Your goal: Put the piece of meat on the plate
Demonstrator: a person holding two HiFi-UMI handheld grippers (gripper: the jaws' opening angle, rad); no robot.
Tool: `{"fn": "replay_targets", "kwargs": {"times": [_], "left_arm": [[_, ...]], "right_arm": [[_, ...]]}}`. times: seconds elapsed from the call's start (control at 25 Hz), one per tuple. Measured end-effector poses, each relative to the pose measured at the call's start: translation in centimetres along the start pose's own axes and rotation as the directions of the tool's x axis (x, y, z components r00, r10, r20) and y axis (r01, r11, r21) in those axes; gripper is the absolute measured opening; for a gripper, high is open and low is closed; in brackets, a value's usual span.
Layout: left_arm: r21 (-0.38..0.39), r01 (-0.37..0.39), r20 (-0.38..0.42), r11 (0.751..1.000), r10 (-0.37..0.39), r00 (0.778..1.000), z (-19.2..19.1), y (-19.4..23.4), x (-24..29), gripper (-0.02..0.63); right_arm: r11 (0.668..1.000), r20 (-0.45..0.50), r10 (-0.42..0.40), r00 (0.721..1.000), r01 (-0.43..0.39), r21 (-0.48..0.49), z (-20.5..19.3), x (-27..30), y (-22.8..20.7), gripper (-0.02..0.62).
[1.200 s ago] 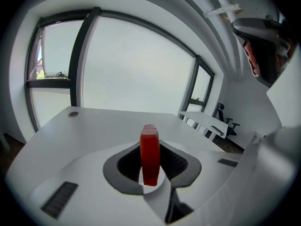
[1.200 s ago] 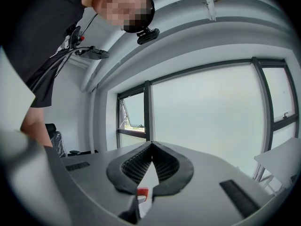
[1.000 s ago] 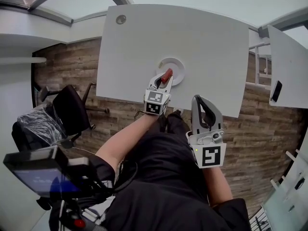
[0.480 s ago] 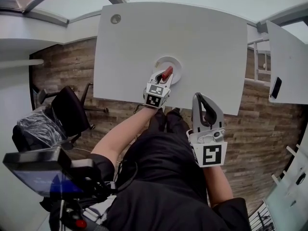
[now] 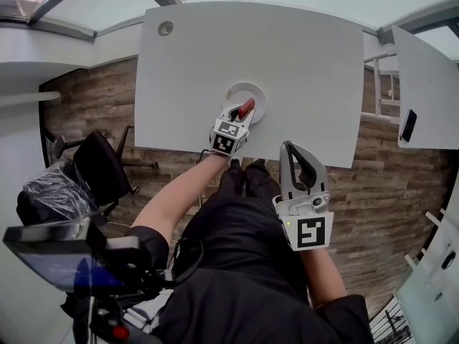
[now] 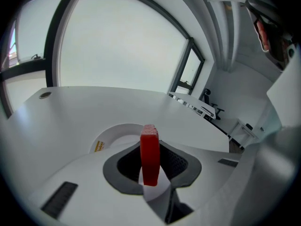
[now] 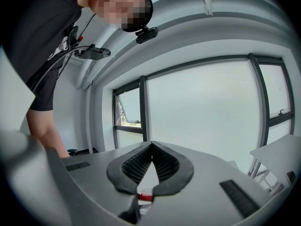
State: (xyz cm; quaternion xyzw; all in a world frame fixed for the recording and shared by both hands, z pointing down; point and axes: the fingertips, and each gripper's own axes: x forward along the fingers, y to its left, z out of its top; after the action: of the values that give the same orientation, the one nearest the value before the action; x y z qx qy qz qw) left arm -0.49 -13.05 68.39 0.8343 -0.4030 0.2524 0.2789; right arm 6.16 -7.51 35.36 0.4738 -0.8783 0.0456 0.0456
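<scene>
A red slab of meat [image 6: 150, 157] stands upright between the pads of my left gripper [image 6: 150, 166], which is shut on it. In the head view the meat [image 5: 246, 109] hangs over the near rim of a white round plate [image 5: 252, 92] on the white table [image 5: 287, 63]. The plate [image 6: 117, 134] shows just beyond the jaws in the left gripper view, with a small yellow label on its rim. My right gripper [image 5: 296, 154] is held off the table's near edge, above the person's lap. Its jaws meet at the tips with nothing between them [image 7: 150, 147].
A round cable hole [image 5: 166, 28] sits at the table's far left corner. A second white table [image 5: 423, 92] with a dark phone [image 5: 407, 125] stands to the right. A black office chair [image 5: 100, 167] is on the wooden floor at the left.
My left gripper has sunk with the meat toward the plate and tipped further down. The right gripper has kept still.
</scene>
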Motion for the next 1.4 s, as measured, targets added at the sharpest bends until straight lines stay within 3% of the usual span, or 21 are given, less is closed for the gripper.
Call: {"fn": "replay_targets", "kwargs": {"times": [0.16, 0.36, 0.6, 0.88, 1.2, 1.4], "left_arm": [[0.044, 0.024, -0.024, 0.999, -0.023, 0.999, -0.1, 0.0, 0.7, 0.095], [0.007, 0.056, -0.039, 0.998, -0.056, 0.998, -0.3, -0.1, 0.9, 0.095], [0.044, 0.068, -0.007, 0.997, -0.068, 0.998, 0.2, -0.6, 0.6, 0.097], [0.076, 0.022, 0.013, 0.997, -0.023, 1.000, 0.7, 0.1, 0.4, 0.100], [0.101, -0.064, -0.003, 0.993, 0.065, 0.998, 0.1, 1.8, 0.2, 0.176], [0.065, -0.085, 0.013, 0.994, 0.084, 0.996, 0.5, 2.5, 0.1, 0.192]], "right_arm": [[1.000, -0.008, 0.003, 1.000, -0.003, -0.007, -0.1, -0.1, 0.1, 0.006], [1.000, -0.009, 0.004, 1.000, -0.004, -0.001, 0.0, -0.1, 0.2, 0.006], [1.000, -0.002, -0.007, 1.000, 0.007, -0.004, 0.4, -0.5, 0.6, 0.006], [0.995, -0.065, -0.091, 0.994, 0.093, 0.025, -1.5, -2.0, -1.6, 0.006], [0.994, -0.064, -0.109, 0.992, 0.109, 0.010, -1.5, -2.6, -1.9, 0.006], [0.992, -0.075, -0.124, 0.989, 0.125, 0.008, -1.8, -3.0, -1.7, 0.006]]}}
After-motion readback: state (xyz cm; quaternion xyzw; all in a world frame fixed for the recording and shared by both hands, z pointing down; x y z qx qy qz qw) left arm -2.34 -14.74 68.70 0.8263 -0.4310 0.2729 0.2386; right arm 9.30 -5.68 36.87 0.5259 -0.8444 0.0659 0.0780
